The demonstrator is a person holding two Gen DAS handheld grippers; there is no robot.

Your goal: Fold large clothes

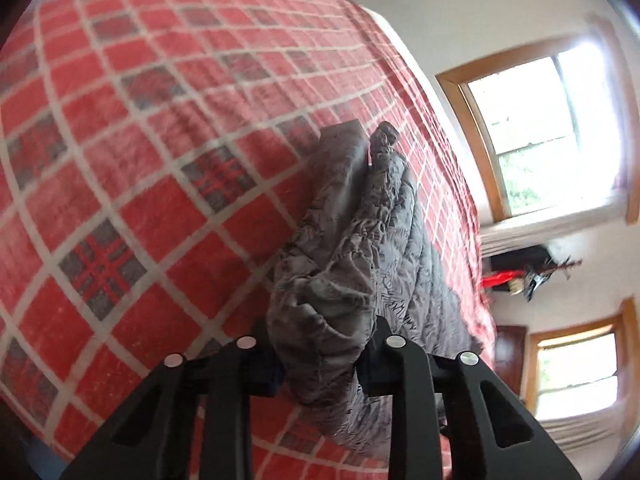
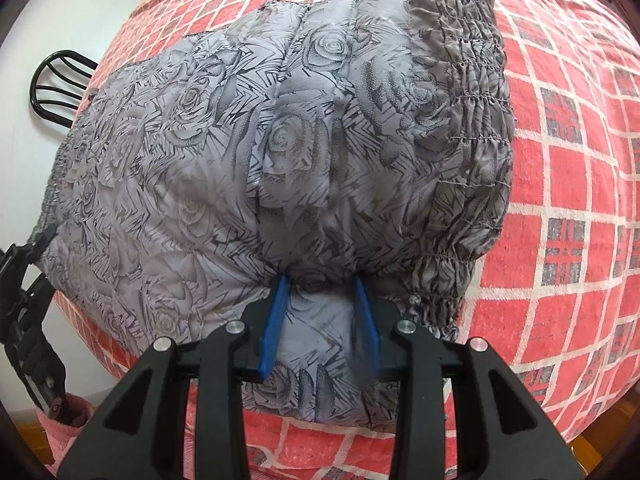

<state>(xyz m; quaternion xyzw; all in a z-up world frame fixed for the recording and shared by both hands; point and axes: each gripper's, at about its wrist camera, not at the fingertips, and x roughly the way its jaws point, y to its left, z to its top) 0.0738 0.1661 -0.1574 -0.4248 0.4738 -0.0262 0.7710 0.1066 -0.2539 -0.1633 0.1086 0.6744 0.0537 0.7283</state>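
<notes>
The right gripper point(image 2: 320, 300) is standing with its blue pads point(image 2: 274, 324) spread, and a soft bulge of the grey garment point(image 2: 240, 152) is lying between them, not pinched. The left gripper point(image 1: 320, 356) is straddling a bunched end of the same cloth; its pads are hidden by the fabric, so whether it is clamping cannot be told. In the right view the left tool is showing at the garment's far left edge. The garment is lying on the red checked blanket point(image 2: 560, 160), its long axis running crosswise to the right gripper, the smocked waistband point(image 2: 472, 120) at the garment's right end. The cloth looks thin and slippery, printed with roses, loosely puffed. The right gripper is likely the better placed to close on the near hem.
</notes>
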